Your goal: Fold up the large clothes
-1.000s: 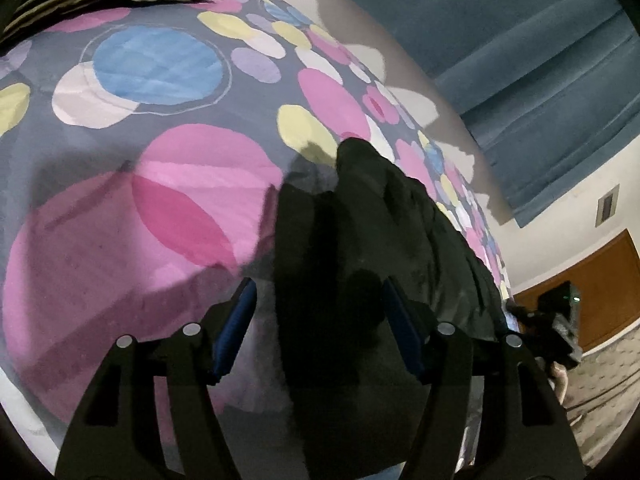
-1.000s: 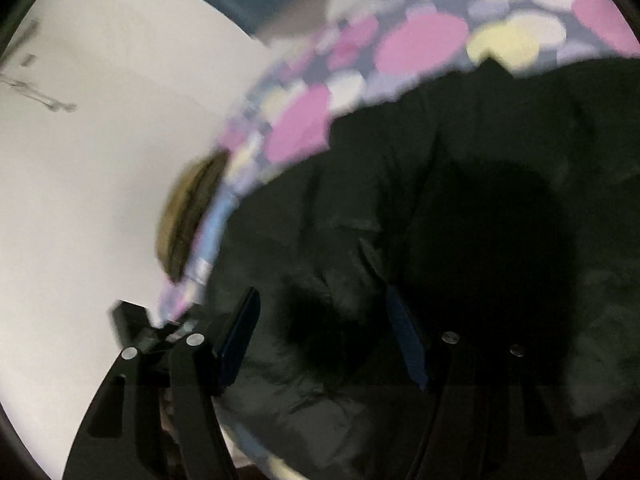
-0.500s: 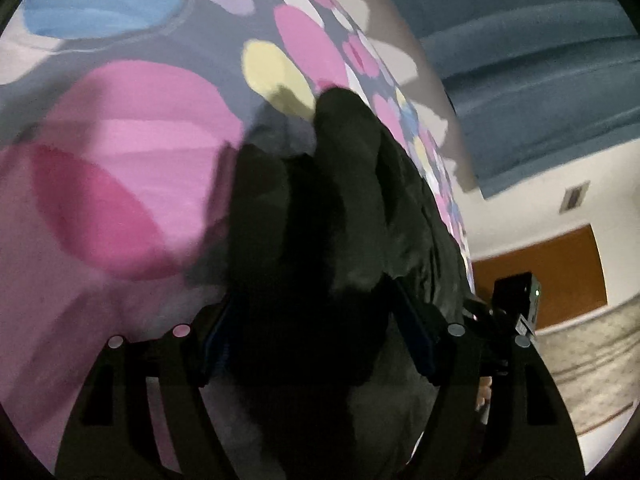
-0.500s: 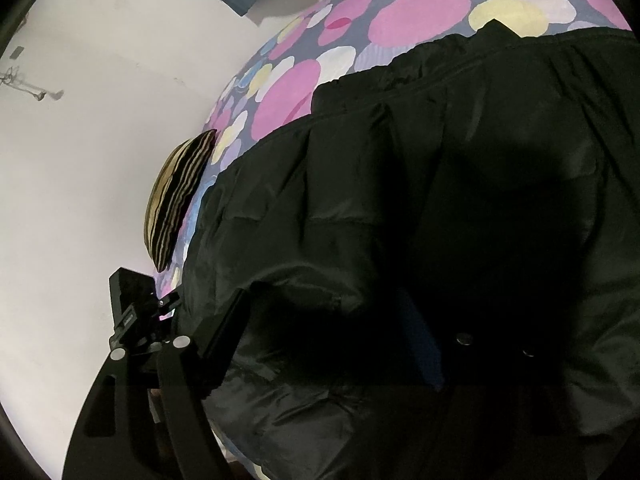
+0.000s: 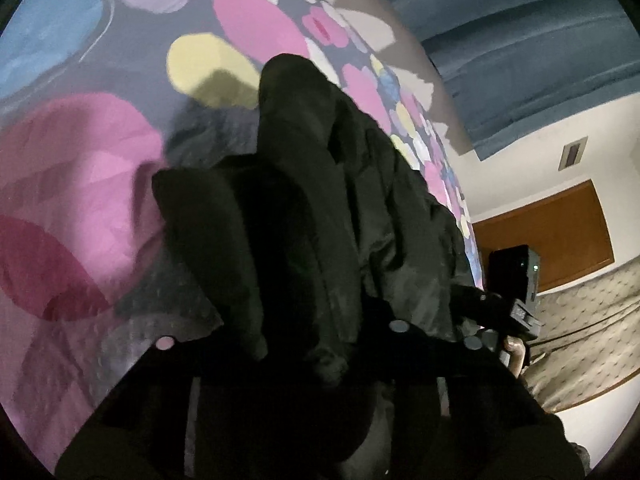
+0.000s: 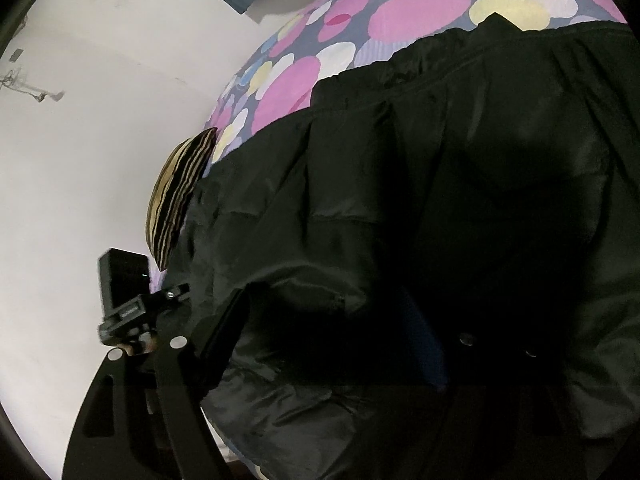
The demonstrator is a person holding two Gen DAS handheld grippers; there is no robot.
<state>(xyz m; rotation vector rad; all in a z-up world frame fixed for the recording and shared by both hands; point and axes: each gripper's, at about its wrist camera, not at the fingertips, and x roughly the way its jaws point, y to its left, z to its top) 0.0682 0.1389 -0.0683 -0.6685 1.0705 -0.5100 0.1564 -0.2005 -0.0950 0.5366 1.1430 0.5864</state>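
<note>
My left tongs [image 5: 280, 344] are closing on a bunched fold of the black jacket [image 5: 320, 184] – my right tongs [image 6: 332, 340] are opening around its edge – on the spotted bed [image 5: 80, 152]; no readable writing

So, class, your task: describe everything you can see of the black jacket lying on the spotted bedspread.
The black jacket looks like shiny, quilted, padded cloth with stitched seams and a gathered edge. It lies spread and creased on the spotted bedspread, one end near a striped cushion. The left hand-held gripper is closing on a bunched fold; the right hand-held gripper, opening, straddles another fold.
</note>
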